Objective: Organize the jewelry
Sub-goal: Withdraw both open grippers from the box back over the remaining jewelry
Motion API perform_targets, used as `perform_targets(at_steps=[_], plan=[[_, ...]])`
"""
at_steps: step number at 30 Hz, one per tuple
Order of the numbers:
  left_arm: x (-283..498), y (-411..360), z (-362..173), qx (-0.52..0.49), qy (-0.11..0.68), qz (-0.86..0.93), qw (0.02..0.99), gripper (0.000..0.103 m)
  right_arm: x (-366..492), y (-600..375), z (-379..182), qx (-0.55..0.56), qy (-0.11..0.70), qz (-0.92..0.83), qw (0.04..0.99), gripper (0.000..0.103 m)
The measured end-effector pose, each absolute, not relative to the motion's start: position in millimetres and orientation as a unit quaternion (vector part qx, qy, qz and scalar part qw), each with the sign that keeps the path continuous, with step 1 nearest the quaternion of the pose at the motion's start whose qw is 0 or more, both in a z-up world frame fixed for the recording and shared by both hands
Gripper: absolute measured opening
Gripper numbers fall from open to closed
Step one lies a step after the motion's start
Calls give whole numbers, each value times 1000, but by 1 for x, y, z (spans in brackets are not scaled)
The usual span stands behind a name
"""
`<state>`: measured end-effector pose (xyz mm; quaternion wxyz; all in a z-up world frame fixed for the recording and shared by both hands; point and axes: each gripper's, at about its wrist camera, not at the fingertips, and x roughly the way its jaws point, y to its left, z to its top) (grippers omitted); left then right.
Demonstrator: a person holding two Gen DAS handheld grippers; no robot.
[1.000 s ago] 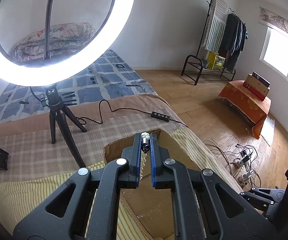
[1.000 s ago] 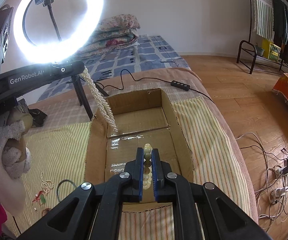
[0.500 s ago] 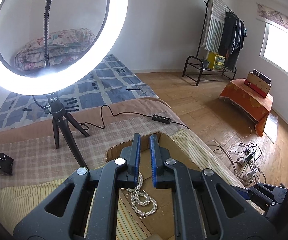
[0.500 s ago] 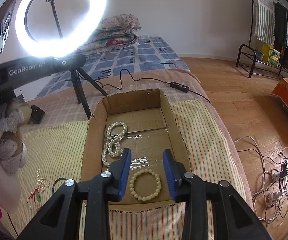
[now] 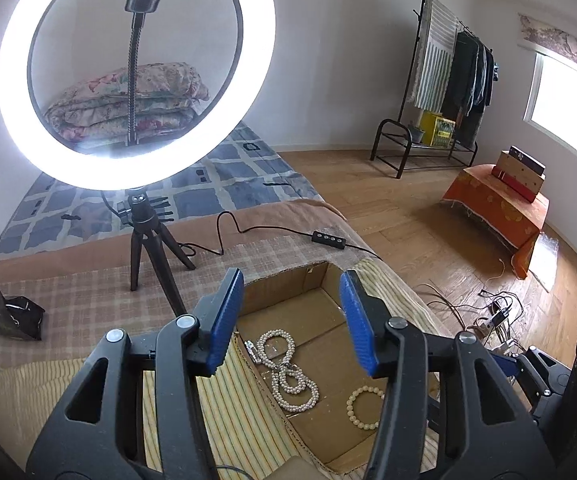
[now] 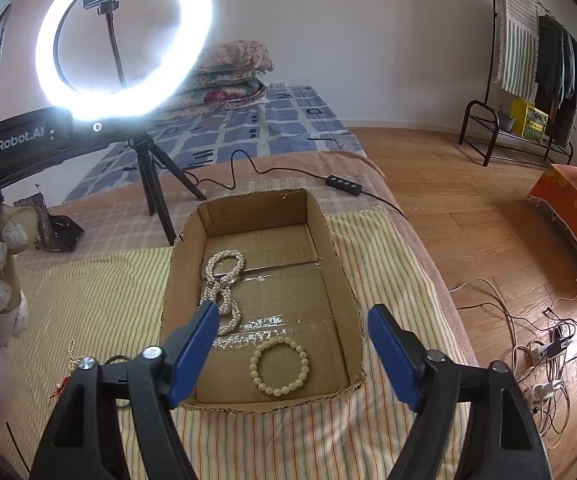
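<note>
An open cardboard box (image 6: 340, 276) lies on the striped bedspread. Inside it lie a long white pearl necklace (image 6: 224, 280) on the left and a cream bead bracelet (image 6: 279, 365) near the front. Both show in the left wrist view too: necklace (image 5: 288, 372), bracelet (image 5: 362, 406), box (image 5: 288, 284). My left gripper (image 5: 292, 320) is open and empty above the box. My right gripper (image 6: 292, 348) is open and empty above the bracelet. More jewelry (image 6: 70, 354) lies on the bedspread left of the box.
A lit ring light on a tripod (image 6: 152, 184) stands behind the box, its cable and remote (image 6: 344, 184) trailing right. A black pouch (image 5: 20, 316) sits at the left. The bed edge drops to a wooden floor with cables (image 6: 544, 344) on the right.
Both grippers opened wide. The left one dropped the pearl necklace into the box and the right one dropped the bead bracelet; both pieces now lie on the box floor.
</note>
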<state>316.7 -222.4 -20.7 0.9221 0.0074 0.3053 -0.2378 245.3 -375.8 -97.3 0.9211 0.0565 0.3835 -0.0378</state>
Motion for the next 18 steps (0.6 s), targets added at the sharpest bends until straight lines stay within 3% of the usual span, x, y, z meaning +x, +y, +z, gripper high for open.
perform_targets(at_steps=[3,7,18], plan=[[308,-213,-15,6,296,-234,926,70,240,-373,-95,52,382,-37,922,86],[297,-198,-9,12,294,-228,928,71,234,-369,-92,53,375,-36,925,93],[267,-139,-5,22,298,-204,932,71,215,-344,-81,42,357,-12,933,96]])
